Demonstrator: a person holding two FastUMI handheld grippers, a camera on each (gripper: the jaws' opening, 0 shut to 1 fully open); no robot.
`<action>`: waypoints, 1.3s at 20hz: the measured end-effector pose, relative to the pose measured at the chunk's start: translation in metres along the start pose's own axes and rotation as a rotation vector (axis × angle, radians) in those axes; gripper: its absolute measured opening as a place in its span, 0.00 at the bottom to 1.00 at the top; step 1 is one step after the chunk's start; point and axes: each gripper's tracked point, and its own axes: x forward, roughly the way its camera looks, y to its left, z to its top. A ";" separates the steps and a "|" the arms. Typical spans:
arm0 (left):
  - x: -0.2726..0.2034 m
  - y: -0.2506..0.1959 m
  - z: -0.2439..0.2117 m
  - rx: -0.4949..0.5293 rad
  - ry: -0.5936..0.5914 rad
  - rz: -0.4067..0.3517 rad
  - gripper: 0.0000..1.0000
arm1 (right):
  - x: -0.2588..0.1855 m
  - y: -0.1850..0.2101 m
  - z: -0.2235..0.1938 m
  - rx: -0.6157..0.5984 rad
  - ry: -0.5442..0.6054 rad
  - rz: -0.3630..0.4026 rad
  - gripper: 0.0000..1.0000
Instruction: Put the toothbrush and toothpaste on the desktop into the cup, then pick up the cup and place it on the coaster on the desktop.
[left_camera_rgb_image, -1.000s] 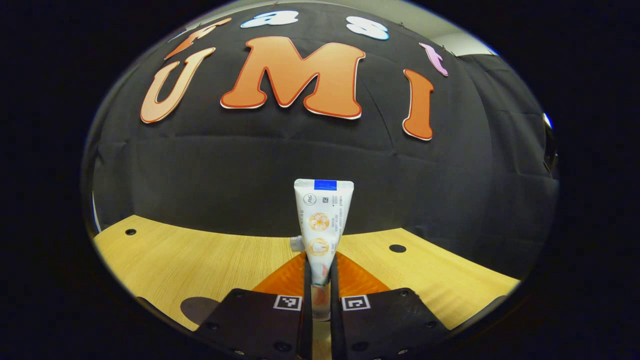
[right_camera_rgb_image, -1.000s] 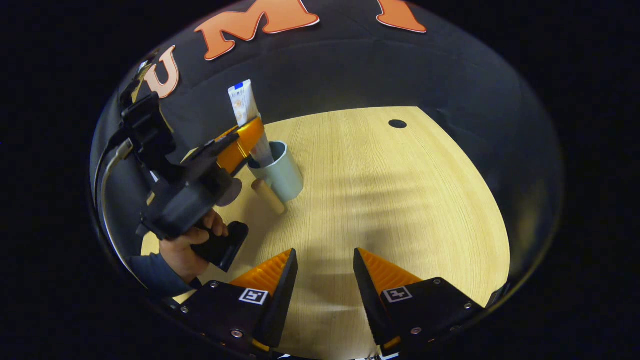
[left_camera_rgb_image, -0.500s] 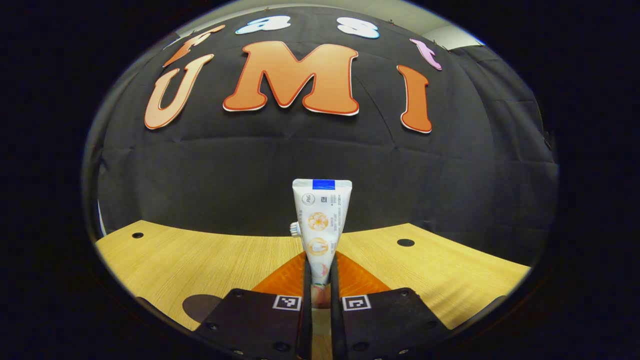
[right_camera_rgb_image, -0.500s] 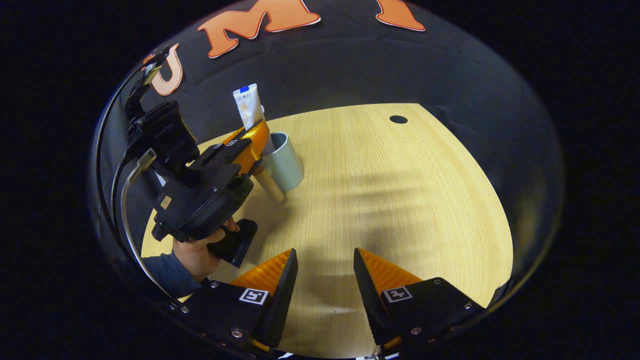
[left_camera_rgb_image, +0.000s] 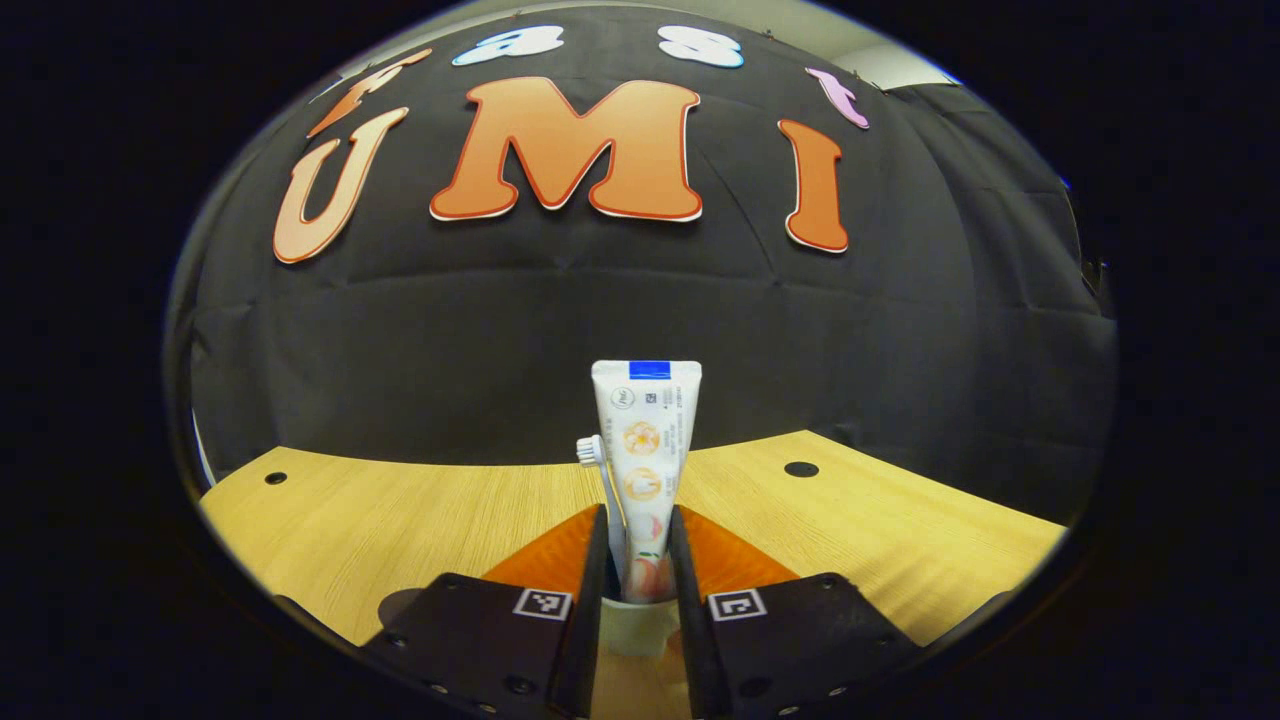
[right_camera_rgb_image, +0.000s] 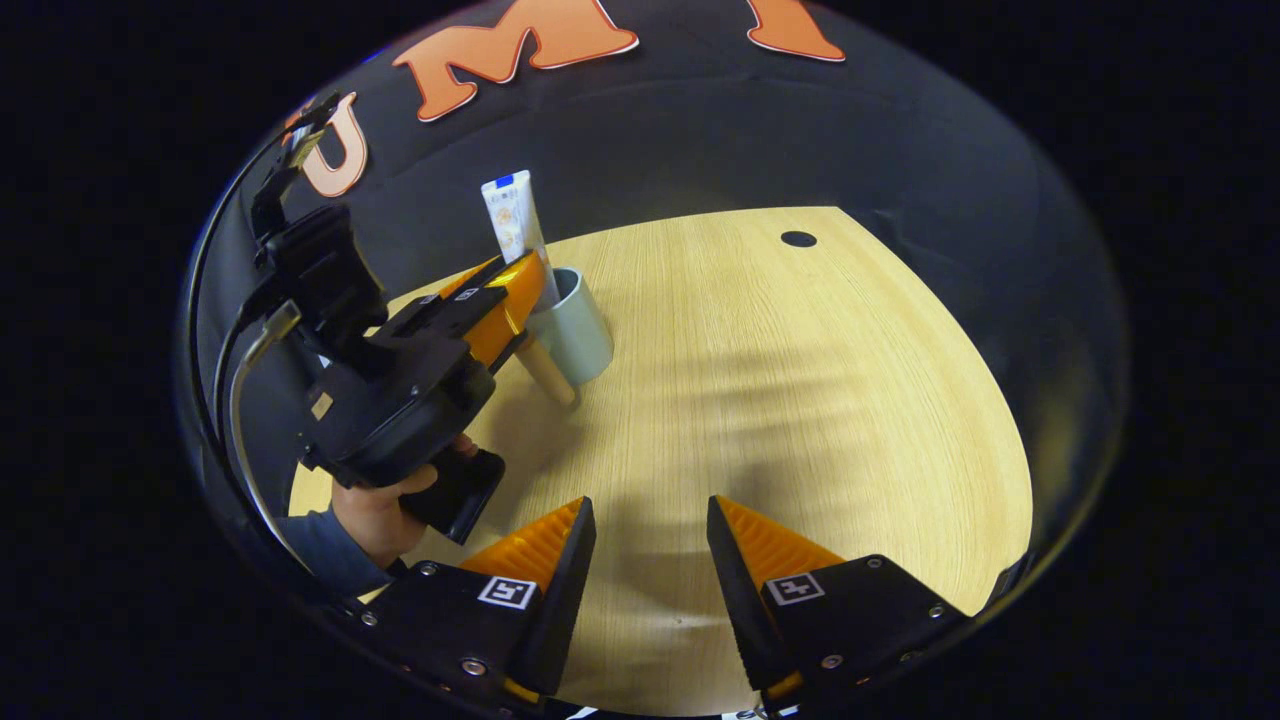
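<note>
In the left gripper view we see our left gripper (left_camera_rgb_image: 637, 560) with its jaws set narrow around the toothpaste (left_camera_rgb_image: 645, 450). The jaws have a small gap on each side of the tube, so we cannot tell if they press on it. The tube stands upright with its flat blue-edged end on top. Its low end goes down into the cup (left_camera_rgb_image: 630, 625), which sits right under the jaws. We can see just a bit of the pale cup rim there. The toothbrush (left_camera_rgb_image: 598, 470) stands just left of the tube, with its white head peeking up. Its handle is hidden behind the jaws. The tube has small round orange pictures and tiny print, but the print is too small for us to read.

In the right gripper view we see our right gripper (right_camera_rgb_image: 650, 545) with its jaws wide apart and holding nothing, above the bare wooden bench (right_camera_rgb_image: 800, 400). Far on the left, a hand (right_camera_rgb_image: 385, 510) holds the left gripper (right_camera_rgb_image: 510, 290) at the cup (right_camera_rgb_image: 578, 325), and the toothpaste (right_camera_rgb_image: 512, 225) sticks up out of it. A brown round thing (right_camera_rgb_image: 550, 372) lies on the bench touching the cup, and we cannot tell what it is. A dark hole (right_camera_rgb_image: 797, 239) sits in the far bench. In the left gripper view, a dark flat shape (left_camera_rgb_image: 400, 605) near the left edge is half cut off.
</note>
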 end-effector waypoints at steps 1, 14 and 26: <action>-0.002 0.000 -0.002 0.004 0.011 -0.008 0.49 | 0.003 0.001 0.004 0.003 -0.003 0.000 0.68; -0.068 0.051 0.051 -0.013 0.048 -0.019 0.96 | 0.022 0.003 0.041 -0.018 -0.051 0.016 0.68; -0.161 0.152 0.089 0.008 0.123 0.131 0.96 | 0.068 0.070 0.094 -0.155 -0.015 0.034 0.84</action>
